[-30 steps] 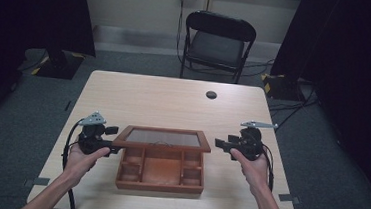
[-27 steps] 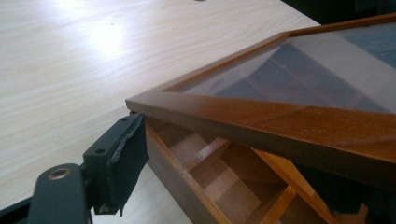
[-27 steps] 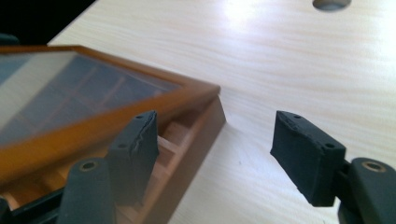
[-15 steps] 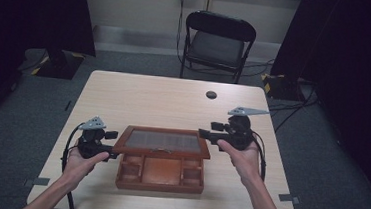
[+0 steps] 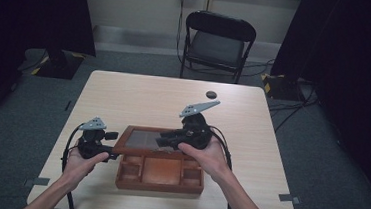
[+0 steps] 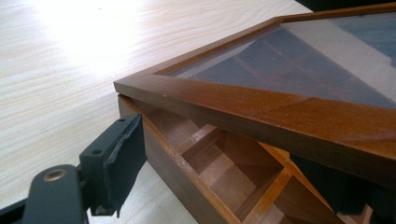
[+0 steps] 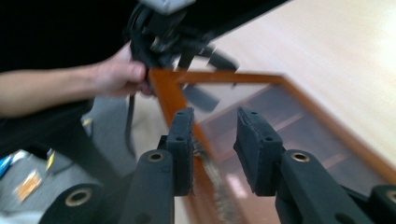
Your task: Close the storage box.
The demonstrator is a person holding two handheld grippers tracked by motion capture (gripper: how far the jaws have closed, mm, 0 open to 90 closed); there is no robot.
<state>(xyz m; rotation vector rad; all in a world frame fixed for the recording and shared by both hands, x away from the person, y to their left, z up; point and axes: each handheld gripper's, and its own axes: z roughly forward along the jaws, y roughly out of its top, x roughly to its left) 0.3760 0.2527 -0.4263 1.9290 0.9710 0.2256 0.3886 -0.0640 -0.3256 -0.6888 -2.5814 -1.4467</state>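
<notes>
- Swinging in from the table's right side, the right gripper (image 5: 166, 139) now sits over the box lid (image 5: 145, 140), jaws apart, seemingly straddling its front rail.
- Left gripper (image 5: 114, 152) stays open at the wooden box (image 5: 160, 177)'s left corner, under the raised lid.
- Closing the lid looks near.

Left gripper (image 6: 224, 186) right jaw mostly behind box lid (image 6: 280, 109); right gripper view motion-blurred.
</notes>
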